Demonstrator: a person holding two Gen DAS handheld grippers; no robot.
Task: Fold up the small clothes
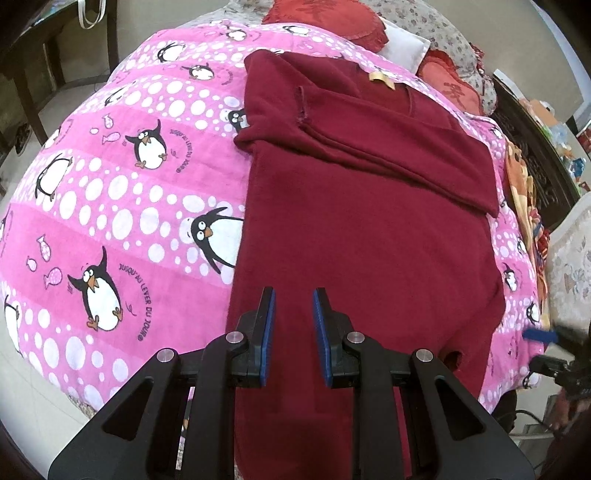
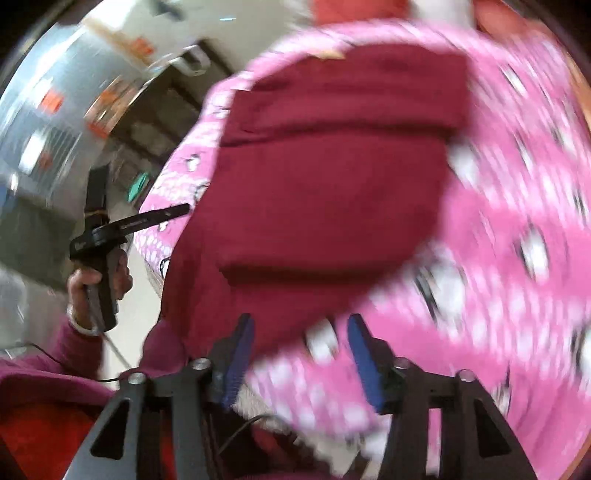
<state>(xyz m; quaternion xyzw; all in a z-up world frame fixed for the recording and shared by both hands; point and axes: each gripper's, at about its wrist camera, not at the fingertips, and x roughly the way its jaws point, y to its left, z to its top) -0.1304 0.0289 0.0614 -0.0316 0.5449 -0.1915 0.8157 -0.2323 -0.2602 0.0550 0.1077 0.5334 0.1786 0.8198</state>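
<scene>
A dark red fleece sweater lies flat on a pink penguin blanket, with both sleeves folded across its chest and a tan neck label at the far end. My left gripper is open and empty, hovering over the sweater's near hem. The right wrist view is motion-blurred: my right gripper is open and empty above the blanket's edge, just beside the sweater. The left gripper shows at the left of that view, and the right gripper at the right edge of the left wrist view.
Red cushions and a floral pillow lie at the bed's far end. An orange patterned cloth lies along the right side. A dark wooden table stands at the left. Floor shows beside the bed.
</scene>
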